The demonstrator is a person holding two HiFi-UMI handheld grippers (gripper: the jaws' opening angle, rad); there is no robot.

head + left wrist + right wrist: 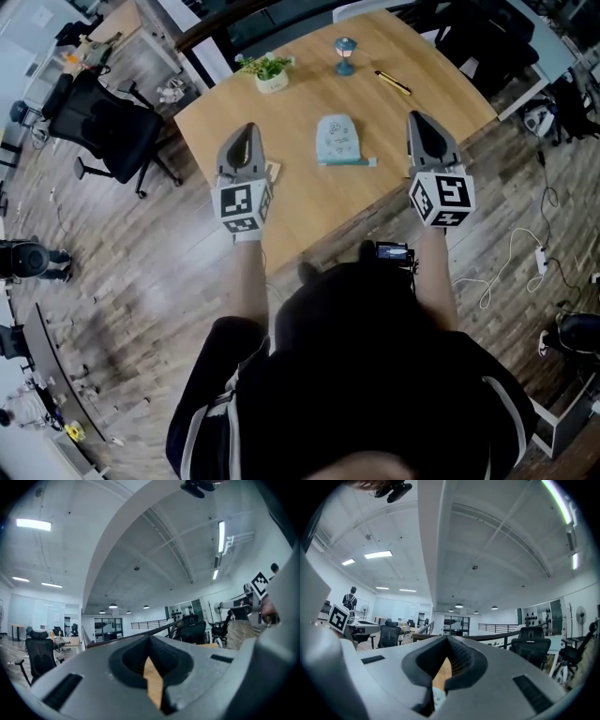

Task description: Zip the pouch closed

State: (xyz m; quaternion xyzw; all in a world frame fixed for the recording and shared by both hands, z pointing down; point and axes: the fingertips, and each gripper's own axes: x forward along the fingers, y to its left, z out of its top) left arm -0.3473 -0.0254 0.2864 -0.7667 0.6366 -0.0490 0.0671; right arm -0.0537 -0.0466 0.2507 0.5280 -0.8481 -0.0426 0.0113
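A pale blue pouch (338, 139) with a printed pattern lies flat in the middle of the wooden table (309, 202). My left gripper (247, 131) is held above the table to the pouch's left and my right gripper (419, 118) to its right; neither touches it. Both point away from me toward the room, tilted upward. In the left gripper view the jaws (150, 637) meet at the tip with nothing held. In the right gripper view the jaws (447, 638) are likewise shut, and a sliver of the pouch (437, 698) shows through the gap below.
At the table's far side stand a small potted plant (270, 75), a small blue stand-like object (345, 54) and a yellow-black pen (394, 82). A small wooden piece (273, 171) lies by the left gripper. A black office chair (108, 127) stands left of the table.
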